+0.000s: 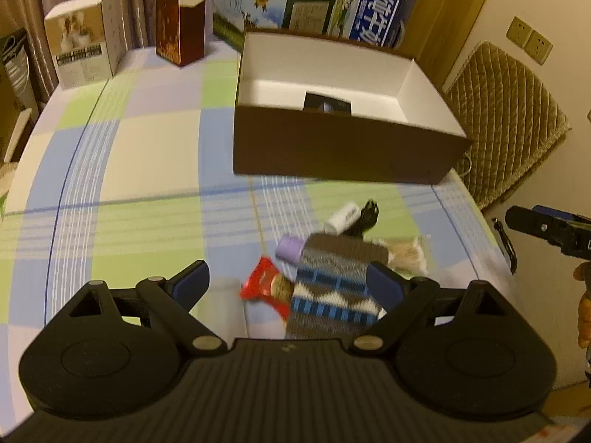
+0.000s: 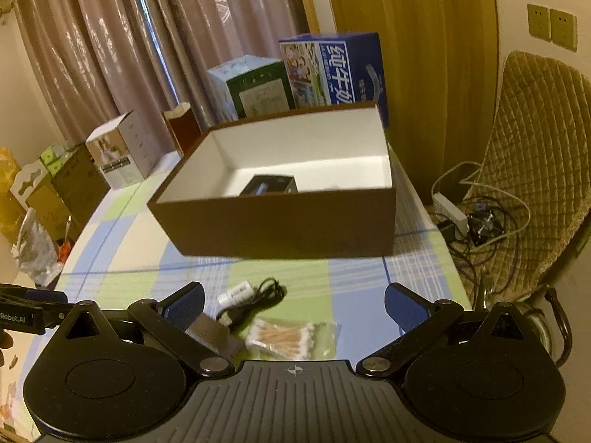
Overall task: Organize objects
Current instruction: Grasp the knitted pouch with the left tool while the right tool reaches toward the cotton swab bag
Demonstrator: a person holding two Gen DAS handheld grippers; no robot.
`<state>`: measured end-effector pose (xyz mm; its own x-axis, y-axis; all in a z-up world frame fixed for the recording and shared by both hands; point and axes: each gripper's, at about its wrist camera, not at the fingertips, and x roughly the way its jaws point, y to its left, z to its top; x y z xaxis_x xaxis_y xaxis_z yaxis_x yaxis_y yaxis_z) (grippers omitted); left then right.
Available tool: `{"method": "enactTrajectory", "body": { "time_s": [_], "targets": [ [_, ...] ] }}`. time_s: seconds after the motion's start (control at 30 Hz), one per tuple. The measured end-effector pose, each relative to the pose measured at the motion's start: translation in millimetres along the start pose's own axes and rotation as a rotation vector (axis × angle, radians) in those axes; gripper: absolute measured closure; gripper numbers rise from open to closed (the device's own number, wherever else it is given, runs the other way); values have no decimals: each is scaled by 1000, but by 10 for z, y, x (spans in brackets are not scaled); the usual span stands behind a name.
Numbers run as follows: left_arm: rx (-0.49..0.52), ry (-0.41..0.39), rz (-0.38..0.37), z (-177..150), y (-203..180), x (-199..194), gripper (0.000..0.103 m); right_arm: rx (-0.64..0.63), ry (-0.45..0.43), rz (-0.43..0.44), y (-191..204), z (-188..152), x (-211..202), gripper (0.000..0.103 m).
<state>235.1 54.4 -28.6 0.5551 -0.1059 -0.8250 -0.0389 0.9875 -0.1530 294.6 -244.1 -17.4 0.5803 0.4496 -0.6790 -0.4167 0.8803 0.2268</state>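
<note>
The table point(image 1: 147, 147) carries a checked cloth in pale blue, green and cream squares. Behind it hang brownish curtains point(image 2: 110, 37), and at the right stands a wooden panel with two wall sockets point(image 2: 552, 27) beside it. A chair point(image 2: 535, 155) with a quilted cover stands at the right edge of the table, and cables with a power strip point(image 2: 452, 206) lie on the floor below it.

One open brown box point(image 1: 343, 151) with white inside stands in the middle of the table; one dark item point(image 1: 327, 104) lies in it. Along the far edge stand four cartons: a white one point(image 1: 83, 48), a dark red one point(image 1: 179, 26), a green and white one point(image 1: 273, 3) and a blue one point(image 1: 376, 14).

In front of the box lies a small heap of things: one patterned sock point(image 1: 332, 288), one red packet point(image 1: 264, 288), one purple tube point(image 1: 291, 247), one white tube point(image 1: 341, 217), one black cable point(image 2: 255, 301), one bag of cotton swabs point(image 2: 284, 337) and one pale cup, which is blurred point(image 1: 221, 306).

The left hand-held gripper point(image 1: 288, 280) is above the heap with its jaws wide, and it holds nothing. The right hand-held gripper point(image 2: 293, 302) is also wide and empty, over the cable and the swabs.
</note>
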Motion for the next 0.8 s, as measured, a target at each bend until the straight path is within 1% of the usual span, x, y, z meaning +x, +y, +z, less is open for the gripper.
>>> {"method": "enactTrajectory", "body": {
  "time_s": [0.2, 0.37, 0.57, 0.8],
  "targets": [
    [-5, 39, 15, -170, 54, 47, 14, -1, 49, 30, 101, -147, 65, 2],
    [16, 55, 4, -268, 14, 97, 14, -16, 88, 39, 167, -252, 153, 2],
    [64, 60, -22, -348, -130, 207, 14, -19, 137, 22, 131, -390, 232, 2],
    [132, 63, -70, -405, -274, 382, 14, 18, 164, -7, -16, -473, 242, 2]
  ]
}}
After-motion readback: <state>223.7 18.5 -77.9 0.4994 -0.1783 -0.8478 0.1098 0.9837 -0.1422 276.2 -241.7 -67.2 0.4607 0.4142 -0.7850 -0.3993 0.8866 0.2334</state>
